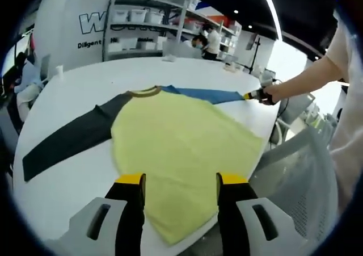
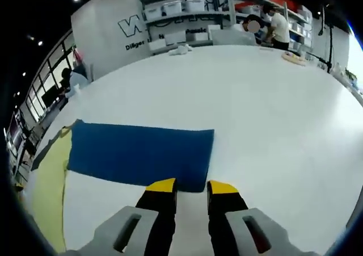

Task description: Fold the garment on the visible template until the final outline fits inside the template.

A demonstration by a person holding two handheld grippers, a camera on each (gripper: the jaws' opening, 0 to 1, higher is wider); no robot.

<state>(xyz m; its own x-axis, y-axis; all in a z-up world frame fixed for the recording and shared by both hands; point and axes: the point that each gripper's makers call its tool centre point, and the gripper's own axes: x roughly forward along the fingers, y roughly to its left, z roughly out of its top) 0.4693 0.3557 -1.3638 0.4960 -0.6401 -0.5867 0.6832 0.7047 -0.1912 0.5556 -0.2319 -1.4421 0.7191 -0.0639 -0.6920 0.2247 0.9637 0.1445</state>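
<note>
While shirt (image 1: 181, 142) lies flat on white table (image 1: 85, 80), we hold left gripper (image 1: 180, 183) over yellow hem, jaws apart, empty. Right gripper (image 2: 190, 187) sits at blue sleeve (image 2: 142, 152) cuff end, jaws apart; sleeve's long axis runs away toward yellow body. Grip there: cannot tell.

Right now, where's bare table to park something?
Open white table beyond the blue sleeve, toward the shelves; also a patch beside the dark sleeve. Crowded: the yellow shirt body covers the near edge.
</note>
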